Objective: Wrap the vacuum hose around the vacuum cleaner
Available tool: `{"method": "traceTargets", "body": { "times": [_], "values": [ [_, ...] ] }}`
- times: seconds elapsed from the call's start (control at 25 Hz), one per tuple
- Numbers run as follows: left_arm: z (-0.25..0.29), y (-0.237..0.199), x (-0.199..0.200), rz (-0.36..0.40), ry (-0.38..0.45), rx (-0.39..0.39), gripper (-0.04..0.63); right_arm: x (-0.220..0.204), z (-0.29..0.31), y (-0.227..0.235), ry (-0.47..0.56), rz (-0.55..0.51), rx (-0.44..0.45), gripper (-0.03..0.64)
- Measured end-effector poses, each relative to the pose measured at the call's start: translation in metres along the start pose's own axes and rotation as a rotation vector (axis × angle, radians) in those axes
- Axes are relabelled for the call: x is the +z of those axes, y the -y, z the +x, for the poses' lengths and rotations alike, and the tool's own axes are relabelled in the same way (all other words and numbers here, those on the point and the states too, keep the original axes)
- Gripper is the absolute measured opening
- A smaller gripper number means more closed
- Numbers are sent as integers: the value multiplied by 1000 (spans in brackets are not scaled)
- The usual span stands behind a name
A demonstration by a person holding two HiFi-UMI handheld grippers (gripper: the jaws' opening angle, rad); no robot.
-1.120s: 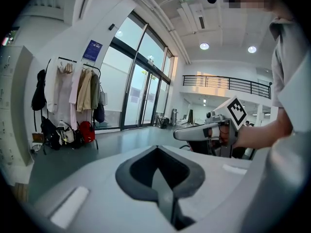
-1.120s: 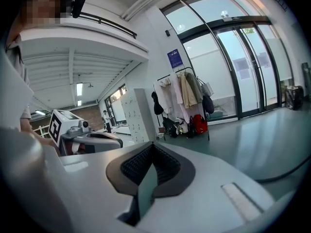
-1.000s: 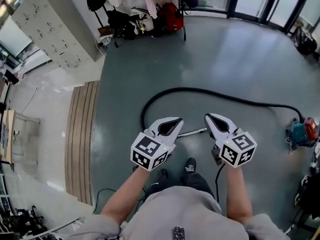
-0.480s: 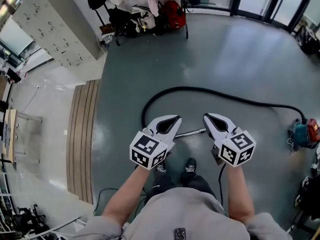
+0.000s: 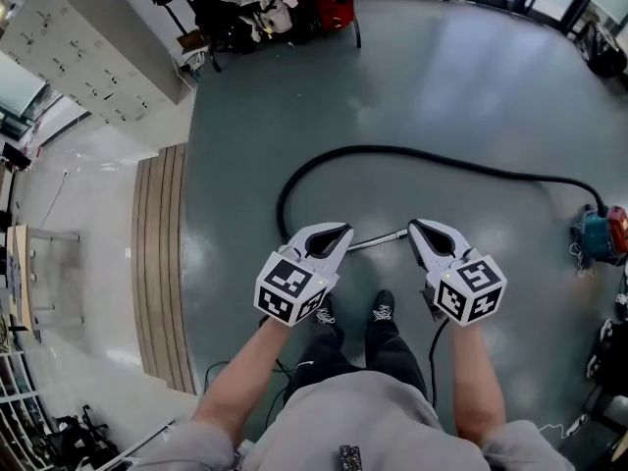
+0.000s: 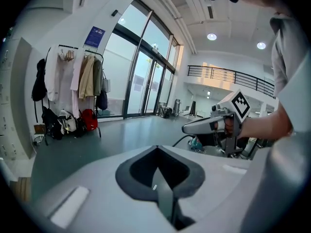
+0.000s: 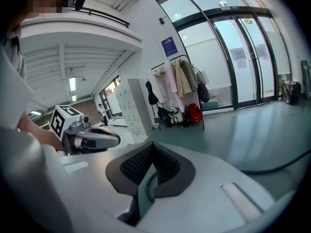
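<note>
A black vacuum hose (image 5: pixel 392 152) lies in a wide loop on the grey floor. It runs right to a teal and red vacuum cleaner (image 5: pixel 599 234). A metal wand (image 5: pixel 378 240) lies on the floor between the grippers. My left gripper (image 5: pixel 337 233) and right gripper (image 5: pixel 419 229) hover side by side at waist height above the wand, both shut and holding nothing. The left gripper view shows its shut jaws, the right gripper (image 6: pixel 214 125) and the vacuum cleaner (image 6: pixel 196 143). In the right gripper view are its shut jaws, the left gripper (image 7: pixel 92 138) and a stretch of hose (image 7: pixel 274 166).
A coat rack with clothes and bags (image 5: pixel 255 8) stands at the back, grey lockers (image 5: pixel 88 57) at the left. A wooden strip (image 5: pixel 162 263) runs along the floor's left side. A thin cable (image 5: pixel 211 371) lies by the person's shoes (image 5: pixel 381 309). Glass doors (image 7: pixel 252 67) line the far wall.
The head view has shifted, so the hose and coat rack sit higher in the picture. Both grippers stay shut and side by side. The hose has not moved.
</note>
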State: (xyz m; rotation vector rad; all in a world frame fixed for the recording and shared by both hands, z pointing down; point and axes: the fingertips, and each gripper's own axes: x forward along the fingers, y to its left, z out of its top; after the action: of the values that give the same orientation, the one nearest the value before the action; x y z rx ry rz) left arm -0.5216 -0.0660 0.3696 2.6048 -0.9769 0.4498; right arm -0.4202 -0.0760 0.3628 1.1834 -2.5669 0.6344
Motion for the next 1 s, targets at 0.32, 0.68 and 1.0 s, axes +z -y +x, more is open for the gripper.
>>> {"method": "traceTargets", "body": {
  "times": [0.32, 0.68, 1.0],
  "values": [
    [57, -42, -98, -20, -99, -33, 1, -102, 52, 54, -169, -47, -84, 91],
    [175, -88, -309, -16, -319, -154, 1, -317, 155, 141, -424, 6, -61, 87],
    [240, -112, -469, 60, -448, -249, 32, -441, 206, 171, -518, -76, -28, 57]
  ]
}}
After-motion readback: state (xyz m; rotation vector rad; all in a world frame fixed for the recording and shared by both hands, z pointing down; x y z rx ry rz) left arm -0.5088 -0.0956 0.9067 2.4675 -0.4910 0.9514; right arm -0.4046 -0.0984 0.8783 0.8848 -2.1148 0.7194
